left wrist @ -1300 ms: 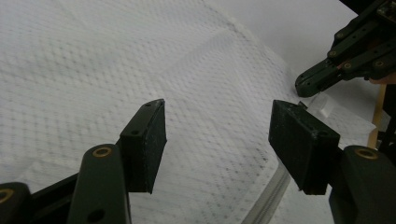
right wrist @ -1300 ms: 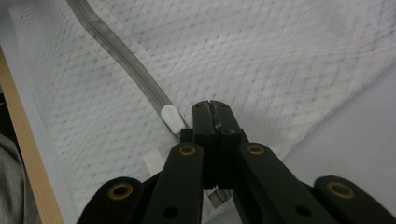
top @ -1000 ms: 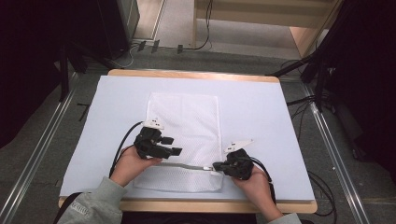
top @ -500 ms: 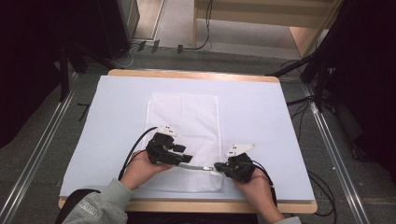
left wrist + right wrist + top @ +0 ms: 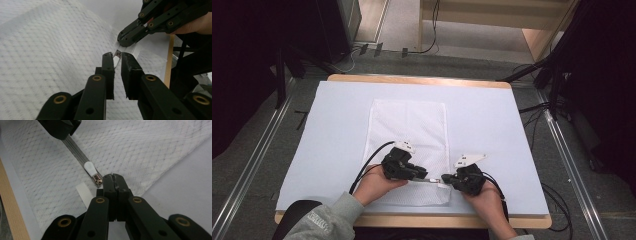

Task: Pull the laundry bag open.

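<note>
A white mesh bag (image 5: 409,130) lies flat on the white table cover (image 5: 337,125). Its zipper (image 5: 76,150) runs along the near end, and the slider with a white pull (image 5: 90,168) sits close to the right corner. My right gripper (image 5: 447,178) is shut on the bag's edge beside the slider, as the right gripper view (image 5: 113,178) shows. My left gripper (image 5: 424,176) faces it from the left. Its jaws have just been closing, and in the left gripper view (image 5: 117,56) they stand a narrow gap apart with the thin zipper strip between them.
The wooden table edge (image 5: 412,220) runs just behind both hands. A white fabric tab (image 5: 83,191) sticks out by the slider. Cables (image 5: 367,160) trail from both grippers. Metal rails (image 5: 257,155) flank the table.
My left gripper slid right along the bag's near end toward the right gripper, and its jaws went from wide apart to nearly together. The right hand stayed put.
</note>
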### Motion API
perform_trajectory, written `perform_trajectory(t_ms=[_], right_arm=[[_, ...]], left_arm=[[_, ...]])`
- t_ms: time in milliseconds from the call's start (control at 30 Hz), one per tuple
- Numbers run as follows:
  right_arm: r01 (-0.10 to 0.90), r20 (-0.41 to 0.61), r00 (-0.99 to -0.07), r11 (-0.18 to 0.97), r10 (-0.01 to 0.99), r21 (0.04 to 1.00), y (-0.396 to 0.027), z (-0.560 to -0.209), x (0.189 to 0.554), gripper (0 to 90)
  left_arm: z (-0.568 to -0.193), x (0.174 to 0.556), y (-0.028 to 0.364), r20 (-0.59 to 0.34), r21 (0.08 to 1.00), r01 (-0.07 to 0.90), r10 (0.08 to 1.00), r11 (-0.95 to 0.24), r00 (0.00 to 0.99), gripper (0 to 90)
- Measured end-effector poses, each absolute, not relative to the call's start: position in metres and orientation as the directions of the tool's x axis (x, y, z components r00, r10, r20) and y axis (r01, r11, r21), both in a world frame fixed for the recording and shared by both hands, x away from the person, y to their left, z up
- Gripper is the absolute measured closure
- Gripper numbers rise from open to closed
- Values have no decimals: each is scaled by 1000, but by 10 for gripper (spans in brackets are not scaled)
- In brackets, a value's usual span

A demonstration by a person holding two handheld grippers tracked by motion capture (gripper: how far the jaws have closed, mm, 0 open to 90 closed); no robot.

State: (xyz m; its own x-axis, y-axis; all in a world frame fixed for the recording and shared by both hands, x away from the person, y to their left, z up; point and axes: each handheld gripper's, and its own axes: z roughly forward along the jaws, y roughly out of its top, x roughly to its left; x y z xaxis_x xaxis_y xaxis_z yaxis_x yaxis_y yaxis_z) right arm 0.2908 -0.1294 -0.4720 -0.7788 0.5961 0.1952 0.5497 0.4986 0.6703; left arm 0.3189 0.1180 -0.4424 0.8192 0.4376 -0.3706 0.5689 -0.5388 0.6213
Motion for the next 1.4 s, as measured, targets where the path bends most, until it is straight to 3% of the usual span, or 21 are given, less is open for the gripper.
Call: perform_trajectory(t_ms=[367,967,1400], right_arm=[[552,199,-777,497,597,670,-130,-472,291,900],[546,184,-779,503,600,670,-129,-472,290,900],[520,163,-791,508,589,687,-131,-473,287,900]], left_arm=[[-467,324,103,-399,572,601,450,-558,799,831],[-472,316,87,-394,598,572,416,-561,820,831],[-475,323,88,-478,562,636,420,-528,771,878]])
